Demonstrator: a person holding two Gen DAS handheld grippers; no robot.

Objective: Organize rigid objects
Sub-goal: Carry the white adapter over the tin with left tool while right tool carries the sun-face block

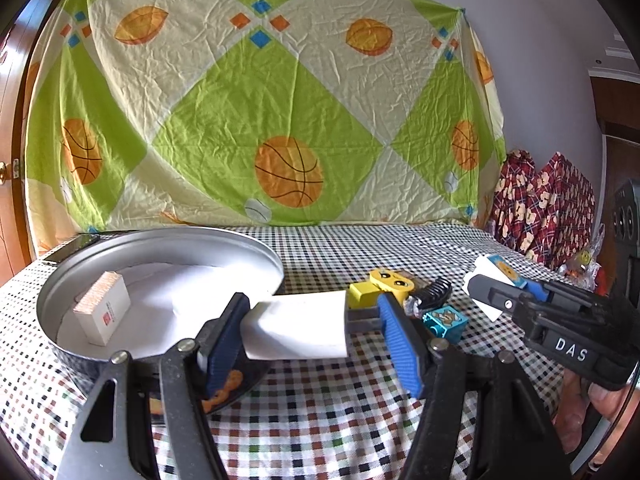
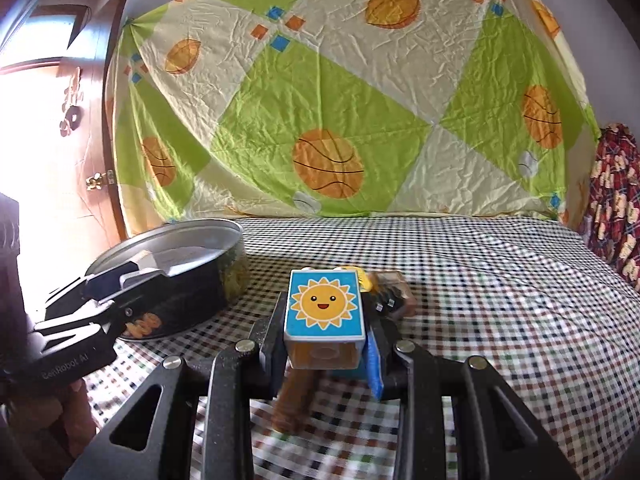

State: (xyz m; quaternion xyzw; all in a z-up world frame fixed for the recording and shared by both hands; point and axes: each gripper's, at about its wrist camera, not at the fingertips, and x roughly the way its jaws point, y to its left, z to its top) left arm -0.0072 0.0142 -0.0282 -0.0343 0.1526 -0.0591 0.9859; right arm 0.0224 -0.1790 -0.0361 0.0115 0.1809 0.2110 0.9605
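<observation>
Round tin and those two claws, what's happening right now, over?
Left gripper shut on white block beside round tin. Right gripper shut on sun block. Small box in tin. Loose toy blocks on checkered cloth.

- The counter's cloth (image 1: 360, 420) shows small checks of black, white, brown and green.
- A backdrop sheet (image 1: 256, 96) mixes lime-green and cream diamonds, orange basketballs, and small blue and orange squares.
- The round tin (image 1: 160, 240) is silver inside, black outside with orange lettering; a white paper lines it.
- A small box (image 1: 103, 309) in the tin is white with a tan top.
- The left claw (image 1: 312, 332), black with blue pads, grips a white block (image 1: 298, 326).
- The right claw (image 2: 326, 344) carries a blue card (image 2: 325, 305) printed with a smiling orange sun.
- Nearby toys: a yellow block (image 1: 362, 294) and a turquoise cube (image 1: 445, 319).
- A dark red patterned fabric (image 1: 548, 208) sits at right.
</observation>
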